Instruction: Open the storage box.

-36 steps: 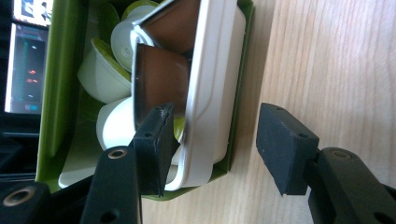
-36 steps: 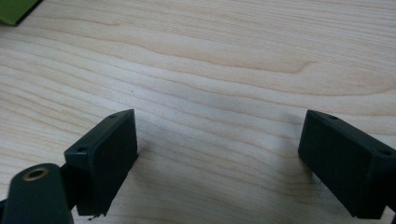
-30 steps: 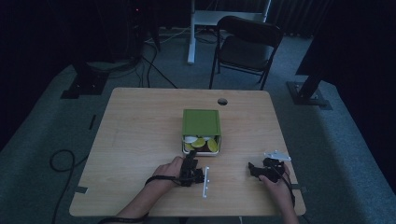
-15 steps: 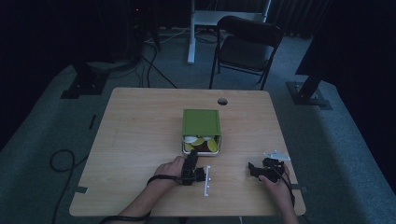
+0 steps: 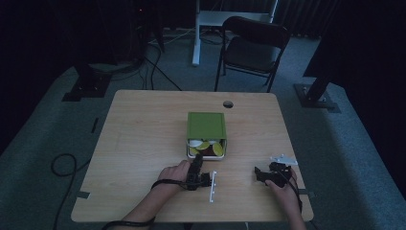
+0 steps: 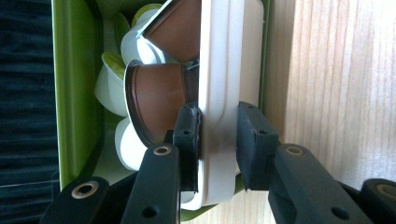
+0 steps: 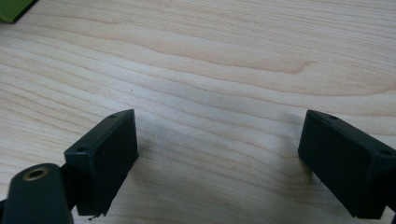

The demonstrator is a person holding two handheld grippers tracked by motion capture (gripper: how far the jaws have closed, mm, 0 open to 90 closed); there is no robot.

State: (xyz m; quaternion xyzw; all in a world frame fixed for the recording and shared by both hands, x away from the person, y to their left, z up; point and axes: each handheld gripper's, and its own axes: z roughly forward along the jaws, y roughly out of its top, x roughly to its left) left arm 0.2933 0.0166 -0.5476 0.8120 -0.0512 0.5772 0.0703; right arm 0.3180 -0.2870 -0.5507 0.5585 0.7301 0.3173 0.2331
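White plastic drawer front (image 6: 224,93) of the green box (image 6: 70,93): your left gripper (image 6: 217,140) pinches it, jaws just closed; right gripper (image 7: 217,158) spread over bare table; brown capsules (image 6: 159,100) partly hidden.

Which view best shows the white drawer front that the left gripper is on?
The left gripper view: the white drawer front sits close up, clamped by the left gripper. The high view shows it small; the right gripper view shows bare table.
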